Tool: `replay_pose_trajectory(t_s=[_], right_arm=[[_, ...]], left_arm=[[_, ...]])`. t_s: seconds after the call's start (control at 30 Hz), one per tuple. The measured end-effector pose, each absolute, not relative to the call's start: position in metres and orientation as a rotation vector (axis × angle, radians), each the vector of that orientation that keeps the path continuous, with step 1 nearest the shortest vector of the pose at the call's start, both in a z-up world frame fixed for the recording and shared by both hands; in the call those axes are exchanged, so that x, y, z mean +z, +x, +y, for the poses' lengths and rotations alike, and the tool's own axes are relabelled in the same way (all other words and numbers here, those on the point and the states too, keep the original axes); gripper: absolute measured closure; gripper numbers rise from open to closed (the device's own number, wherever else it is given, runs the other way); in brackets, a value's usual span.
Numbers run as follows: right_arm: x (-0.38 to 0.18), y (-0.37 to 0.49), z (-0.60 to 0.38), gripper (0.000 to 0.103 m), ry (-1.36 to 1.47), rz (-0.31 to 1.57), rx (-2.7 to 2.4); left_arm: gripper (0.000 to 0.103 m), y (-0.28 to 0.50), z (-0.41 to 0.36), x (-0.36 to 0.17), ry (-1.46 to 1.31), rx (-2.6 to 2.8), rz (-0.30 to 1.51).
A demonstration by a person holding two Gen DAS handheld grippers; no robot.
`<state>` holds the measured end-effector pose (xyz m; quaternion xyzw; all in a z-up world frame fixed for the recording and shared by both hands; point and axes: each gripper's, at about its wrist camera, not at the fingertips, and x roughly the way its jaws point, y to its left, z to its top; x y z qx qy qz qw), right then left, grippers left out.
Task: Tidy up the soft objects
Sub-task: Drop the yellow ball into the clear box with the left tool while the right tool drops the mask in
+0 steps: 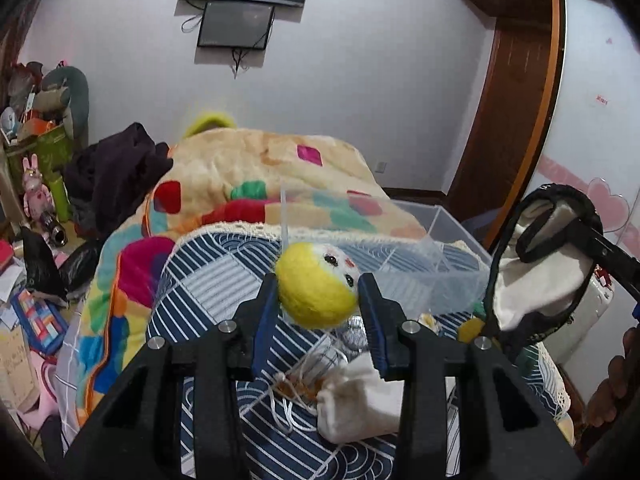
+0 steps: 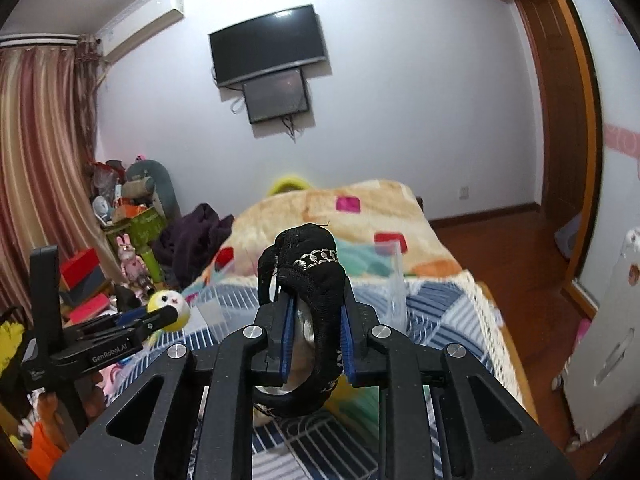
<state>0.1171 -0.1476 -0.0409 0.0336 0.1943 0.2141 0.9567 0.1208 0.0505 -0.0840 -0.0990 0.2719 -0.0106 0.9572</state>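
the left gripper (image 1: 318, 294) is clamped on a yellow-and-white plush ball (image 1: 316, 284), held above the blue striped cloth (image 1: 208, 280) on the bed. the right gripper (image 2: 314, 312) is clamped on a black-trimmed white pouch (image 2: 316, 276), perhaps a slipper, raised just beside a clear plastic box (image 1: 440, 248). a small white bag (image 1: 360, 400) lies on the cloth below the left gripper.
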Motion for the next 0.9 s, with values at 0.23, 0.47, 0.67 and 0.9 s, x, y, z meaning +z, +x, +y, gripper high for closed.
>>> replay_pose_trajectory(t_s=[0.23, 0.47, 0.67, 0.9], right_arm=[[-0.044, 0.136, -0.133, 0.086, 0.072, 0.391, 0.451], [-0.036, 0.165, -0.123, 0.086, 0.093, 0.387, 0.458], [-0.042, 0.186, -0.117, 0.086, 0.097, 0.408, 0.388], [-0.074, 0.205, -0.099, 0.086, 0.011, 0.553, 0.352]], left_arm=[[0.063, 0.128, 0.057, -0.074, -0.228, -0.033, 0.542], [0.063, 0.154, 0.055, -0.071, -0.209, -0.035, 0.561], [0.063, 0.183, 0.053, -0.076, -0.208, -0.046, 0.603], [0.063, 0.215, 0.041, -0.099, -0.147, -0.048, 0.699]])
